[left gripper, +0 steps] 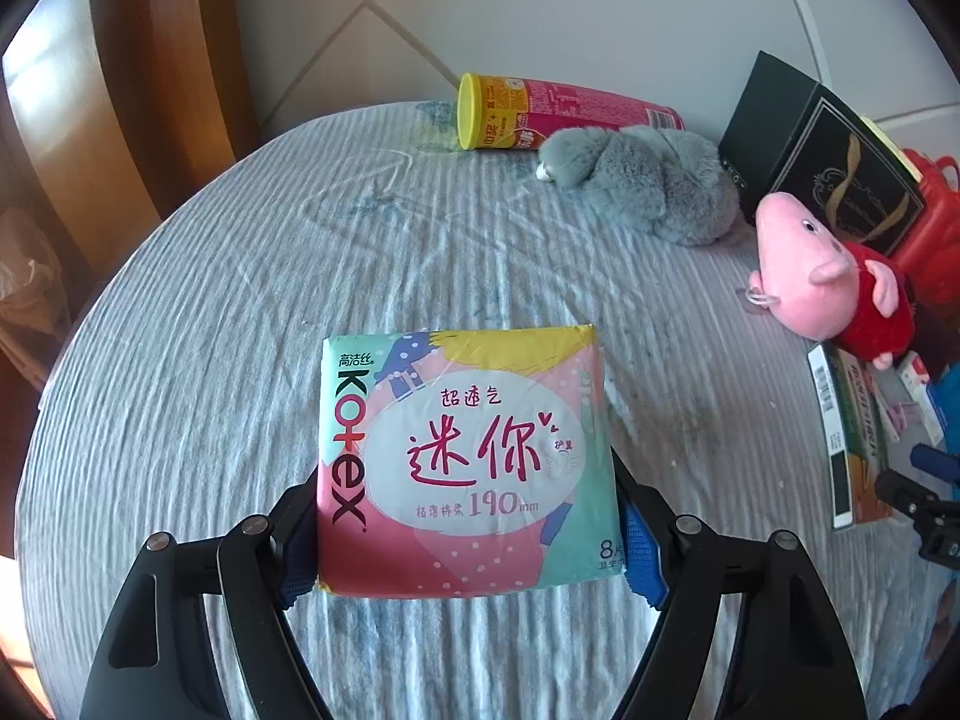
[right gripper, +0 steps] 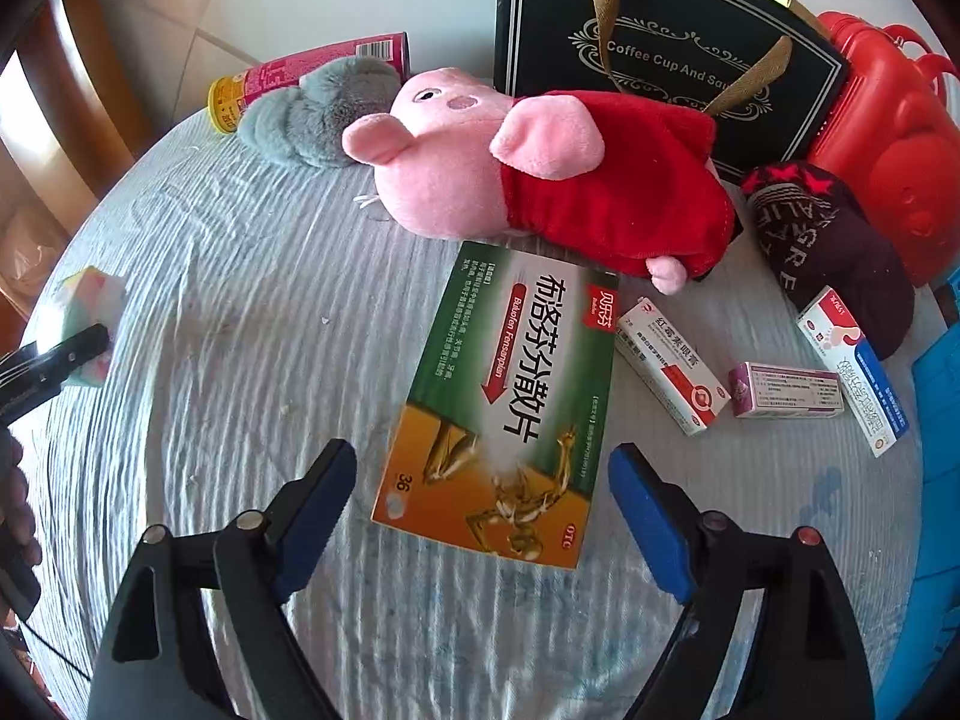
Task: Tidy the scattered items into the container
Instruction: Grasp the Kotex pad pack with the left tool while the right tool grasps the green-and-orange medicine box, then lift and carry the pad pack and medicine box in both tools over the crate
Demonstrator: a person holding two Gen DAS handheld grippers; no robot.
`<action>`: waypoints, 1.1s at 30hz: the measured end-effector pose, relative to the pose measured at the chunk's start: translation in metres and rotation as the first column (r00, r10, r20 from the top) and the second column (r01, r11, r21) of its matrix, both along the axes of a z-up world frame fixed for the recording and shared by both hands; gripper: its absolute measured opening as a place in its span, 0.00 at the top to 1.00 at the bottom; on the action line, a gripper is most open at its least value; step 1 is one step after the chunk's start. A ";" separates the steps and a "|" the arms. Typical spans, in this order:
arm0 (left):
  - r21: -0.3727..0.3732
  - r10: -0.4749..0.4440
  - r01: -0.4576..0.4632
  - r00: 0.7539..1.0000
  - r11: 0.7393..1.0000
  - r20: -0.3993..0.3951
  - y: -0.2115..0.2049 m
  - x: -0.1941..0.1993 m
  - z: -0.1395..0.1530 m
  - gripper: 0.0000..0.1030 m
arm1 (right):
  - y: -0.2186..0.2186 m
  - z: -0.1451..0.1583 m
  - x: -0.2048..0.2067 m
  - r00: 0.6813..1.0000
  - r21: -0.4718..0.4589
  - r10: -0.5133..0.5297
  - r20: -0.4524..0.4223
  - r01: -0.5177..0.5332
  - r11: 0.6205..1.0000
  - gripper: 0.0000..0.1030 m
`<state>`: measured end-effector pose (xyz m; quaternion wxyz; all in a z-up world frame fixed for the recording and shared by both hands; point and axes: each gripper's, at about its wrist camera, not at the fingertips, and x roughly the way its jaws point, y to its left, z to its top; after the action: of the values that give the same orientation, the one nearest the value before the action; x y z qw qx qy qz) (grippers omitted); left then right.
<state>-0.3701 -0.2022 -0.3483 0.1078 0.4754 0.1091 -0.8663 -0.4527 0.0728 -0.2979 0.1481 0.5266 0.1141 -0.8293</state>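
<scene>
A pastel Kotex pad pack (left gripper: pixel 468 462) lies on the striped bedsheet (left gripper: pixel 210 330), and my left gripper (left gripper: pixel 468 516) is shut on its two side edges, blue pads pressed against it. In the right wrist view my right gripper (right gripper: pixel 483 462) stands open, astride the near end of a green and orange medicine box (right gripper: pixel 510 396), with its pads clear of the box. The left gripper (right gripper: pixel 54 360) with the pack shows at that view's left edge. Behind the box lies a pink pig plush (right gripper: pixel 516 180) in a red dress.
A grey plush (right gripper: pixel 318 114) and a pink snack tube (right gripper: pixel 300 72) lie at the back. A black gift bag (right gripper: pixel 660 30), a red plastic case (right gripper: pixel 888 138), a dark sock (right gripper: pixel 828 252) and three small medicine boxes (right gripper: pixel 672 372) crowd the right. Something blue (right gripper: pixel 942 396) sits at the right edge.
</scene>
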 end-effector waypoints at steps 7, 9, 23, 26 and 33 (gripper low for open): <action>0.018 0.005 -0.005 0.999 1.000 -0.041 -0.006 0.028 0.009 0.24 | 0.001 -0.028 -0.017 0.997 0.004 -0.069 0.028 0.069 0.998 0.00; 0.022 0.010 -0.009 0.999 1.000 -0.046 -0.009 0.034 0.011 0.24 | 0.001 -0.032 -0.020 0.997 0.001 -0.077 0.031 0.077 0.997 0.00; 0.021 0.037 -0.036 0.998 0.999 -0.051 -0.019 0.058 0.021 0.24 | -0.014 -0.036 -0.010 0.998 0.000 -0.039 0.042 0.039 0.999 0.13; 0.016 0.038 -0.037 0.998 0.999 -0.051 -0.018 0.061 0.023 0.24 | -0.017 -0.036 -0.004 0.999 -0.005 -0.022 0.047 0.023 1.000 0.13; 0.015 0.051 -0.050 0.997 0.999 -0.059 -0.016 0.069 0.030 0.24 | -0.017 -0.028 0.010 0.999 -0.014 -0.002 0.043 0.003 1.000 0.13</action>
<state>-0.3010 -0.2180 -0.3188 0.1233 0.4471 0.1303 -0.8763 -0.4426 0.0556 -0.3262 0.1533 0.5434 0.1044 -0.8187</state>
